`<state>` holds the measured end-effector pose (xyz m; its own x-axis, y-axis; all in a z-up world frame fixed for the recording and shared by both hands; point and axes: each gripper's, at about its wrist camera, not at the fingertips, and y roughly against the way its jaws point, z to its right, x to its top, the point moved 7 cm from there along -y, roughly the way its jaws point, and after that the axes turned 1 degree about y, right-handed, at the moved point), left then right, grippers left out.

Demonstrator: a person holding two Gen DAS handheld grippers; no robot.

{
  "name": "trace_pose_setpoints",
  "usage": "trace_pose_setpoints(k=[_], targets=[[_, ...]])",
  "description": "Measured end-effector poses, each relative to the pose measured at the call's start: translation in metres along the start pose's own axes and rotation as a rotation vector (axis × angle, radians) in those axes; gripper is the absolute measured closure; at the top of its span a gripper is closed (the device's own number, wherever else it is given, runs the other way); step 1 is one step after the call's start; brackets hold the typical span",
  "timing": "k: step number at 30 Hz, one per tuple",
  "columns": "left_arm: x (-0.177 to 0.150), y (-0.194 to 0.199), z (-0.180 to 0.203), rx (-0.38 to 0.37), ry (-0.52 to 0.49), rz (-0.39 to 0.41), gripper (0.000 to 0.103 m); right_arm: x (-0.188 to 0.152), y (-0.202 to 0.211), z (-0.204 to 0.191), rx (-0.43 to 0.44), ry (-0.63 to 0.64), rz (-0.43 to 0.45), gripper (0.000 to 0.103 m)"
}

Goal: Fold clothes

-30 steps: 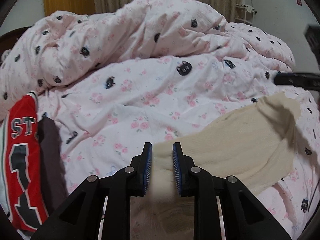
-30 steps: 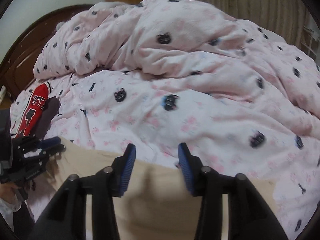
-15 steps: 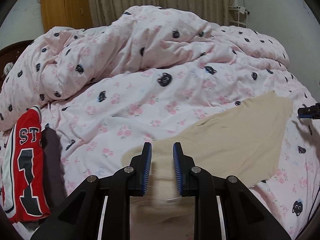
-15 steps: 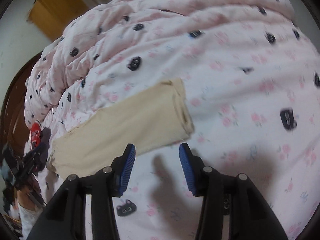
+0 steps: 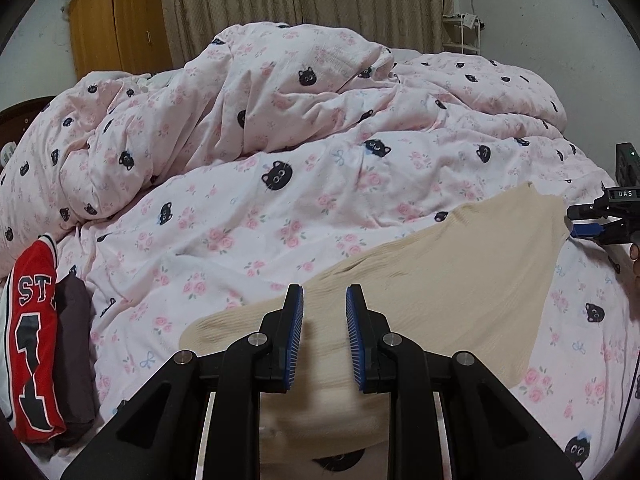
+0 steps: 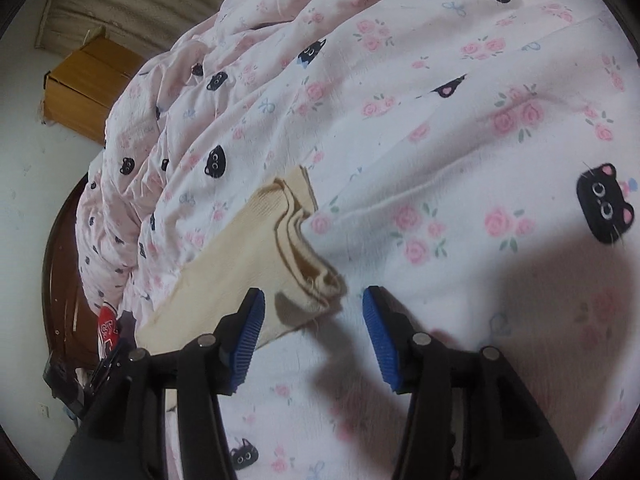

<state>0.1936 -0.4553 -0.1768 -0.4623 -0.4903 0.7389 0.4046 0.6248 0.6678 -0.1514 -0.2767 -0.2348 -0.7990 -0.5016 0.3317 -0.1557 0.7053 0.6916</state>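
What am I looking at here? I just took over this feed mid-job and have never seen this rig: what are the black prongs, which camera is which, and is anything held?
There is no robot arm. A person carries a handheld two-finger gripper in each hand, and each has a fisheye camera looking forward along its blue-padded fingers.

In the left wrist view, the left gripper is open above the near end of a cream knit garment, which lies flat on a pink quilt printed with cats and roses. A folded red jersey lies at the left, on something dark. The right gripper shows at the garment's far edge.

In the right wrist view, the right gripper is open, with the garment's layered corner just ahead of its fingers. Nothing is held by either gripper.
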Motion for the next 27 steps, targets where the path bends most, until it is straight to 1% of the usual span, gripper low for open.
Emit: trace_pose_setpoints(k=[4, 6, 10, 11, 14, 17, 20, 21, 22, 23, 24, 25, 26, 27], targets=[[0.001, -0.006, 0.004, 0.006, -0.01, -0.005, 0.084, 0.01, -0.004, 0.0, 0.008, 0.045, -0.011, 0.05], [-0.001, -0.009, 0.004, 0.016, -0.019, -0.014, 0.084, 0.015, -0.008, -0.001, 0.019, 0.067, -0.022, 0.046], [-0.004, -0.01, 0.002, 0.027, -0.022, -0.021, 0.084, 0.021, -0.017, -0.008, 0.044, 0.108, -0.029, 0.03], [-0.005, -0.01, 0.001, 0.029, -0.021, -0.023, 0.084, 0.022, -0.019, -0.01, 0.039, 0.123, -0.028, 0.028], [-0.005, -0.013, -0.001, 0.031, -0.017, -0.028, 0.084, 0.023, -0.026, -0.016, 0.01, 0.168, -0.037, 0.028], [-0.005, -0.015, -0.001, 0.026, -0.013, -0.033, 0.084, 0.021, -0.024, -0.015, 0.023, 0.167, -0.052, 0.029], [-0.005, -0.018, 0.0, 0.021, -0.011, -0.039, 0.084, 0.019, -0.023, -0.014, 0.034, 0.173, -0.075, 0.035], [-0.006, -0.019, 0.001, 0.019, -0.012, -0.041, 0.084, 0.018, -0.023, -0.013, 0.032, 0.175, -0.08, 0.038], [-0.006, -0.019, 0.001, 0.019, -0.013, -0.041, 0.084, 0.017, -0.023, -0.013, 0.033, 0.174, -0.088, 0.043], [-0.006, -0.02, 0.001, 0.02, -0.014, -0.04, 0.084, 0.015, -0.024, -0.012, 0.048, 0.165, -0.105, 0.059], [-0.005, -0.019, 0.001, 0.02, -0.014, -0.039, 0.084, 0.013, -0.027, -0.012, 0.074, 0.145, -0.132, 0.068], [-0.005, -0.019, 0.0, 0.021, -0.014, -0.037, 0.084, 0.009, -0.03, -0.011, 0.098, 0.119, -0.163, 0.082], [-0.005, -0.018, -0.001, 0.022, -0.013, -0.037, 0.084, 0.007, -0.033, -0.01, 0.113, 0.1, -0.183, 0.085], [-0.005, -0.018, -0.001, 0.022, -0.011, -0.036, 0.084, 0.006, -0.034, -0.009, 0.111, 0.095, -0.184, 0.086]])
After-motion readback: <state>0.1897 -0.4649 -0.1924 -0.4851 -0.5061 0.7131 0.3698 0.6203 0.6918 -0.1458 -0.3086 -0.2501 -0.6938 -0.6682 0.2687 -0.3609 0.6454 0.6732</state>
